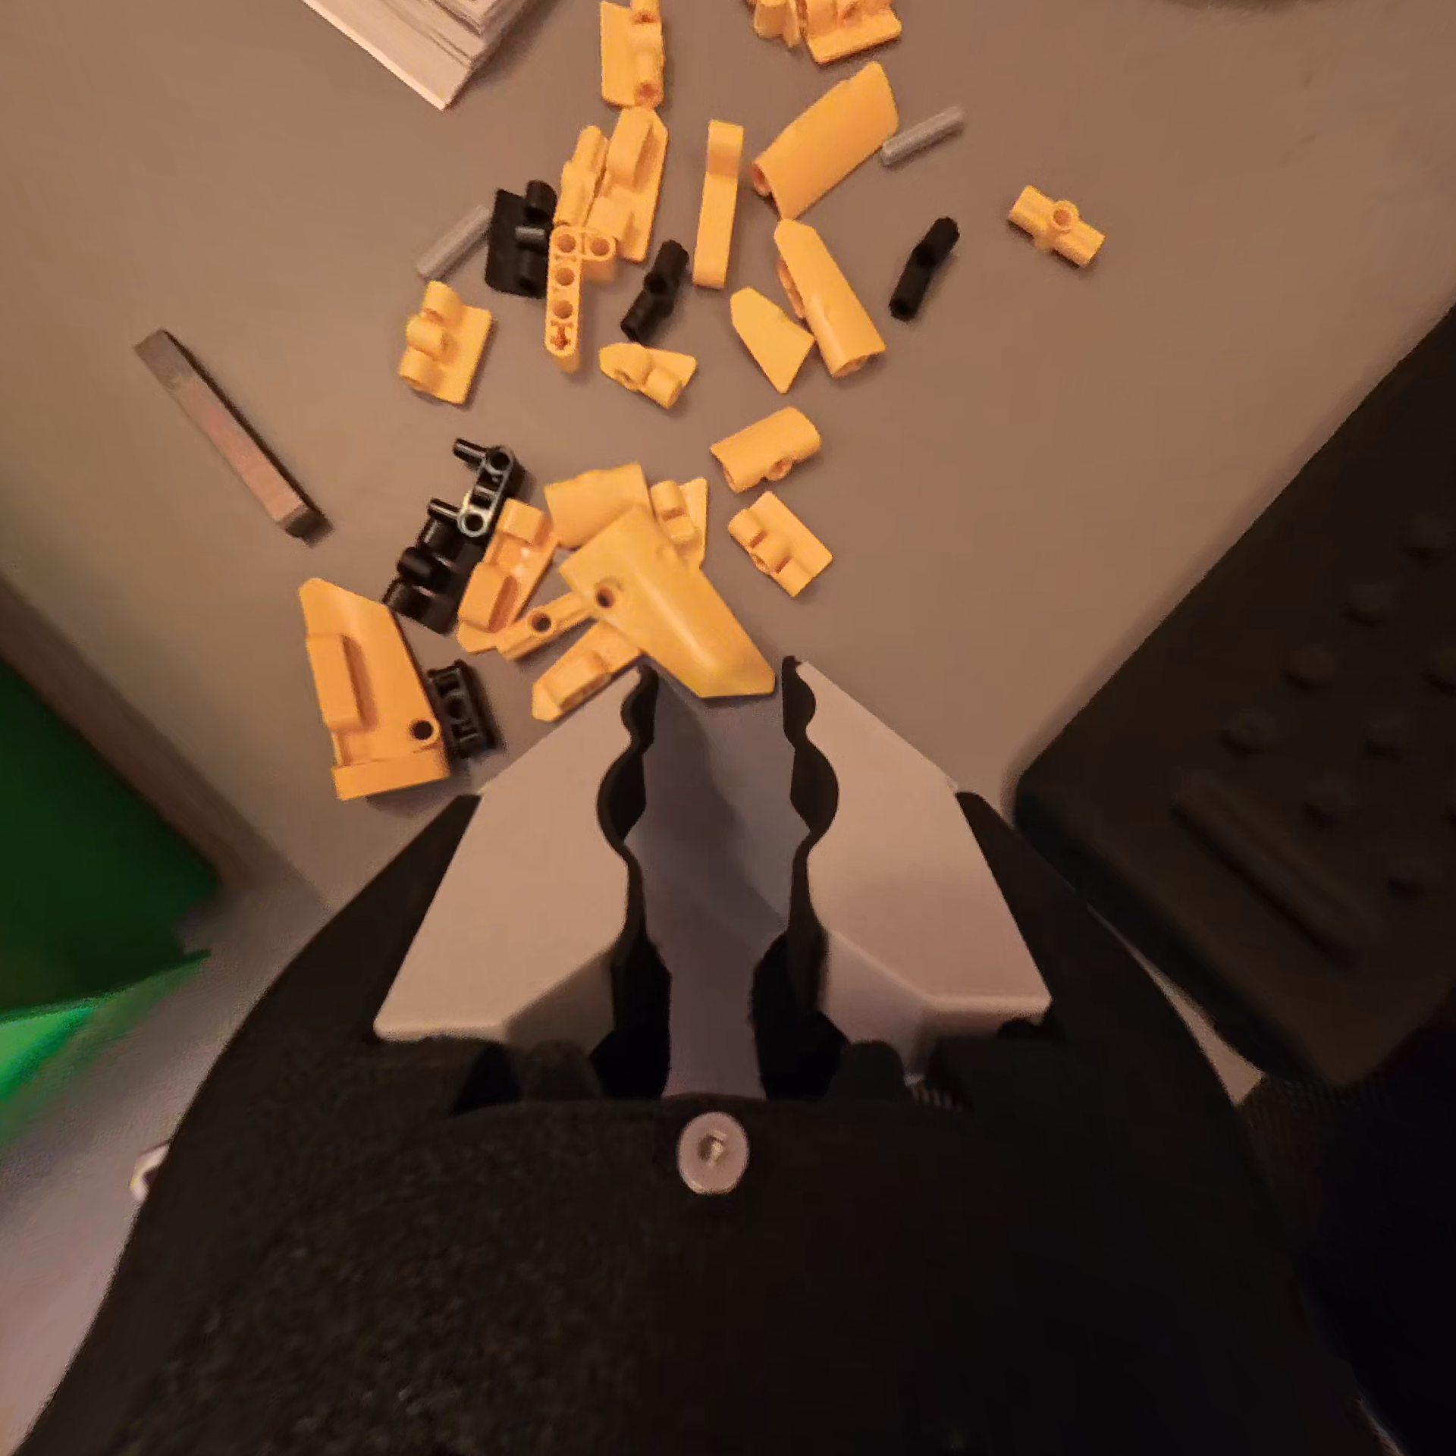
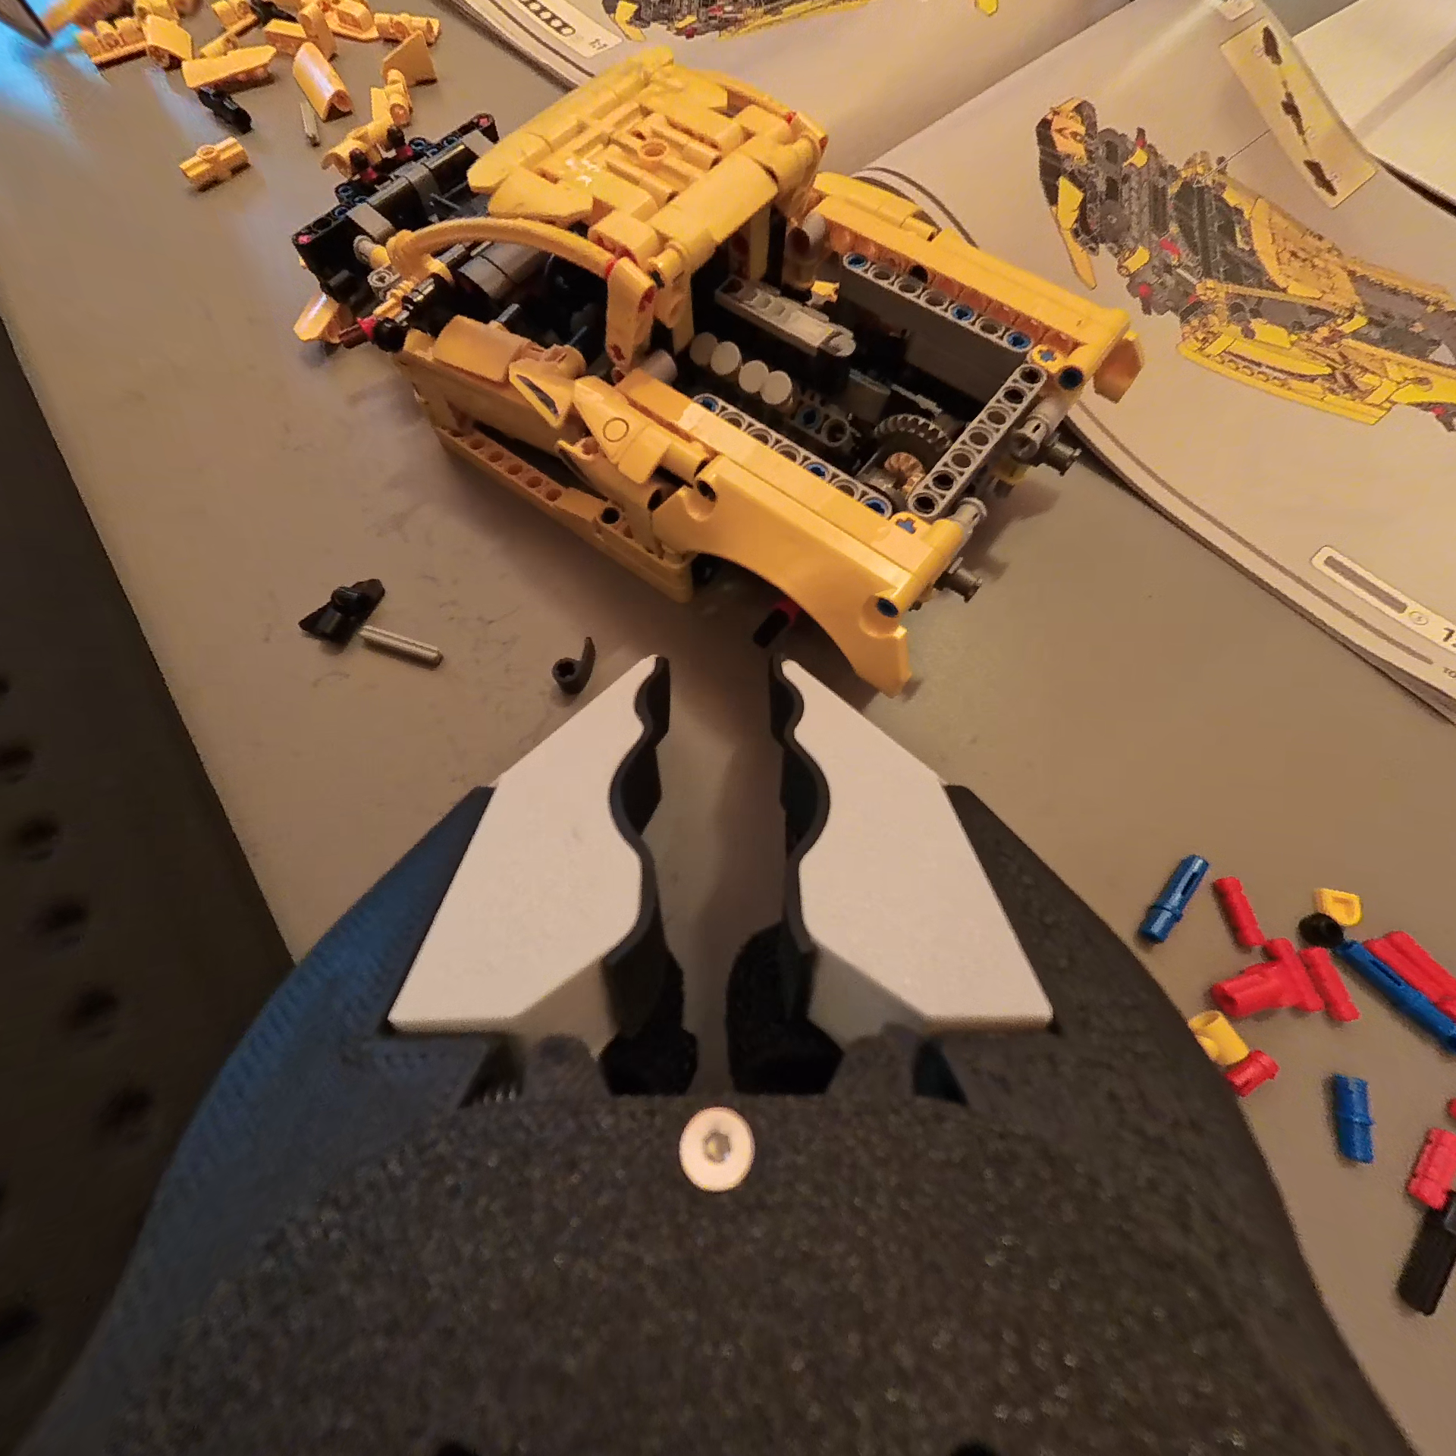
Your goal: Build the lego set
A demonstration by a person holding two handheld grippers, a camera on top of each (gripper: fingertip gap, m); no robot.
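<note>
No containers in my views. My left gripper [image 1: 718, 677] hangs over scattered yellow plastic lego panels [image 1: 670, 622] on grey table [image 1: 1103, 473], tongs narrowly apart, empty. My right gripper [image 2: 718, 674], tongs narrowly apart, empty, points at half-built yellow lego car [image 2: 709, 354] beside open instruction booklet [image 2: 1261, 441].

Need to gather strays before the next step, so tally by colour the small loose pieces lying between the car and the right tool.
black pieces: 2
gray rod: 1
red-tipped dark pin, at the edge of the car: 1
Total: 4
</note>
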